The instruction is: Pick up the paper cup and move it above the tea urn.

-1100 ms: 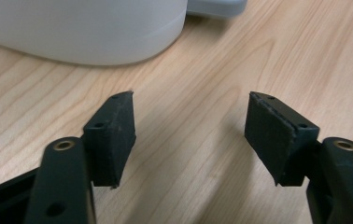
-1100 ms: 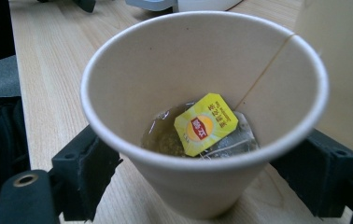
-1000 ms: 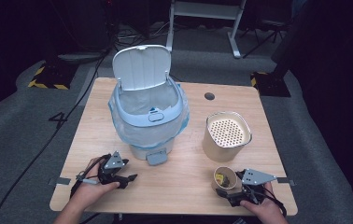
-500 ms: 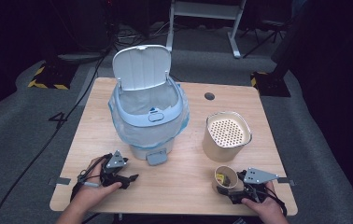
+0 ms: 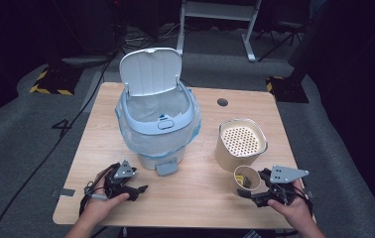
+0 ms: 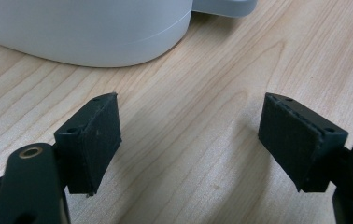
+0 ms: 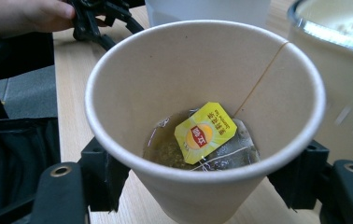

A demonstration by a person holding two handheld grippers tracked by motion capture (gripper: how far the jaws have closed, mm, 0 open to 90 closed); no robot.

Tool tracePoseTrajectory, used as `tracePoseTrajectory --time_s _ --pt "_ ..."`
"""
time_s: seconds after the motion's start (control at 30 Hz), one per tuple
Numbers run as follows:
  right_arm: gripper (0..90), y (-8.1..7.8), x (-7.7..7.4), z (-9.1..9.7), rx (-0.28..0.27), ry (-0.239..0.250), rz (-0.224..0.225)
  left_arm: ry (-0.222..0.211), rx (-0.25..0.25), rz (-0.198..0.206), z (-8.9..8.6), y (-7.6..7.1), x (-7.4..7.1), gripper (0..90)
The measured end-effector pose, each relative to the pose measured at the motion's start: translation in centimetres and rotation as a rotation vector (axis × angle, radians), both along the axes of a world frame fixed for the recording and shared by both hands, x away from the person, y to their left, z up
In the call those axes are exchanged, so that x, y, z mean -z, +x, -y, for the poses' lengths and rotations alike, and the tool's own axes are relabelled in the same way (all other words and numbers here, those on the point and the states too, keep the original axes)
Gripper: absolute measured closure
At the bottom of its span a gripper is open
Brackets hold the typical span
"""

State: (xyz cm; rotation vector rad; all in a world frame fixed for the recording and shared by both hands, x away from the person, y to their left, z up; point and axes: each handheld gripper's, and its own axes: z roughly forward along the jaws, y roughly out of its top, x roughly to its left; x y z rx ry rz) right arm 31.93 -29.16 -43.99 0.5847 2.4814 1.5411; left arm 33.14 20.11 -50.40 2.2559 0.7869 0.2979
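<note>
A paper cup [image 5: 246, 178] holding a wet tea bag with a yellow tag [image 7: 205, 132] sits between the jaws of my right gripper [image 5: 249, 189] near the table's front right. Those jaws have just been closing, and their pads press on the cup's sides [image 7: 188, 70]. The cup is raised a little off the wood. At the front left my left gripper [image 5: 140, 192] rests low over the table. Its jaws have just been opening and stand wide apart [image 6: 188, 140] with only bare wood between them.
A white pedal bin [image 5: 158, 119] with a blue liner and its lid raised stands mid-table; its base [image 6: 86, 28] is just ahead of the left jaws. A beige canister with a perforated top [image 5: 241, 141] stands right behind the cup. The table's front edge [image 5: 185, 225] is close.
The right gripper has closed on the paper cup and lifted it slightly. The left hand stays where it was, its jaws a little wider.
</note>
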Motion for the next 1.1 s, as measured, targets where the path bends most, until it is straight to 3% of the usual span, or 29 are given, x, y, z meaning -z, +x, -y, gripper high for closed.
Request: tracePoseTrajectory --time_s 0.3,0.6,0.83,1.1 --pt "30.6 1.1 -3.8 0.4 -0.009 -0.003 -0.014 0.000 0.000 0.000 0.0 0.0 0.0 21.4" --pt "30.7 2.7 -7.3 0.5 -0.009 -0.017 0.039 0.005 -0.010 -0.004 0.3 -0.1 0.0 18.3" --pt "30.8 4.4 -9.4 0.7 -0.001 -0.026 0.058 0.007 -0.008 -0.009 0.5 -0.1 0.0 15.6" --pt "30.7 6.9 -11.0 0.8 0.044 -0.046 0.070 0.006 -0.009 -0.010 0.5 -0.1 0.0 15.5"
